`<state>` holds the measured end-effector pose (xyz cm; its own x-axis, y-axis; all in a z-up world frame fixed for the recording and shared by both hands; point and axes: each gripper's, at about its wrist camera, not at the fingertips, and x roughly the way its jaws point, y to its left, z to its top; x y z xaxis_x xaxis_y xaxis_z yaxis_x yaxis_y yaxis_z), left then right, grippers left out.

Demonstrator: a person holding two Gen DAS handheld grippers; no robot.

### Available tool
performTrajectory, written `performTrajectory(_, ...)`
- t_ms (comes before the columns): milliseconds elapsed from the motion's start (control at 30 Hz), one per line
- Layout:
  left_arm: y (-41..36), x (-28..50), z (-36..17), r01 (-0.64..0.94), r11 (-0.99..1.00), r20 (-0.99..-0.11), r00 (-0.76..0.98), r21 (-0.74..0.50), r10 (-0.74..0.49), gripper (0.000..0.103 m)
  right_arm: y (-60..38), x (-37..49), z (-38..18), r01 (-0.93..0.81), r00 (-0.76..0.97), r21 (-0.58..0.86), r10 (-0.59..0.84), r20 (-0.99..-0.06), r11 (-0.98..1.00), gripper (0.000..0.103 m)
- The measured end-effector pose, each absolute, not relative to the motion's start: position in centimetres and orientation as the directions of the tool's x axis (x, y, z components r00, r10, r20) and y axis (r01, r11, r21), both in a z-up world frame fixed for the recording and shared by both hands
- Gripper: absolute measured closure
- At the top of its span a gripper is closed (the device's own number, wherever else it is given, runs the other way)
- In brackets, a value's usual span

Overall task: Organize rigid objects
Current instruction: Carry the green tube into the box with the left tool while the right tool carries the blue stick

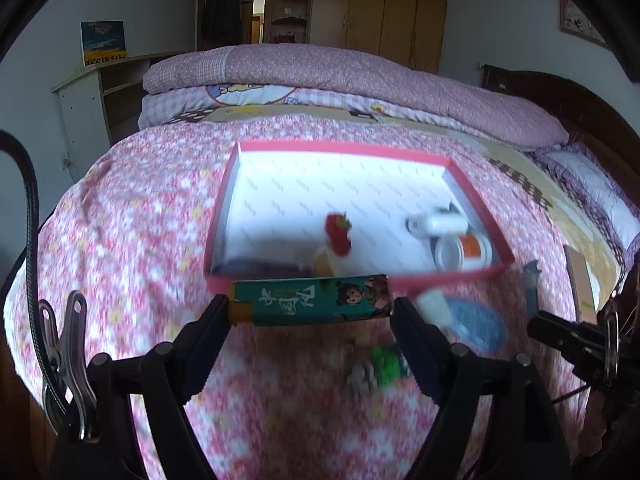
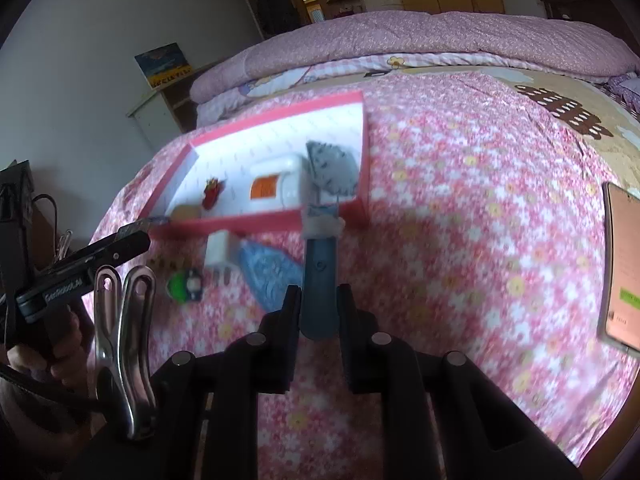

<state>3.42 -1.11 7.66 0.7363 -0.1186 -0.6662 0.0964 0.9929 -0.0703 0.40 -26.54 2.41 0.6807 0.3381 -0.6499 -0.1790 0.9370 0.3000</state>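
My left gripper point(image 1: 310, 308) is shut on a teal cartoon-printed box point(image 1: 312, 304), held crosswise just in front of the near rim of a red-edged white tray point(image 1: 340, 147). In the tray lie a red strawberry toy point(image 1: 338, 232), a white bottle with an orange label point(image 1: 460, 250) and a yellowish round piece point(image 1: 322, 262). My right gripper point(image 2: 320, 292) is shut on the blue handle of a tool point(image 2: 319, 276). Its grey fan-shaped head point(image 2: 332, 168) reaches over the tray's near right corner point(image 2: 356, 210).
On the pink flowered bedspread in front of the tray lie a white plug point(image 2: 218, 252), a blue oval piece point(image 2: 272, 276) and a small green toy point(image 2: 184, 286). A phone point(image 2: 624, 268) rests at the right. A folded quilt point(image 1: 360, 76) lies beyond.
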Motion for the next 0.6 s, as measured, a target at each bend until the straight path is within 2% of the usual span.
performTrajectory(600, -1.6, 12.3, 6.8, 0.106, 0.992, -0.687, 0.717, -0.063, -0.120, 0.019, -26.5, 4.0, 3.9, -0.201, 0.686, 0.284, 0.342, -0.643, 0.937, 0.084)
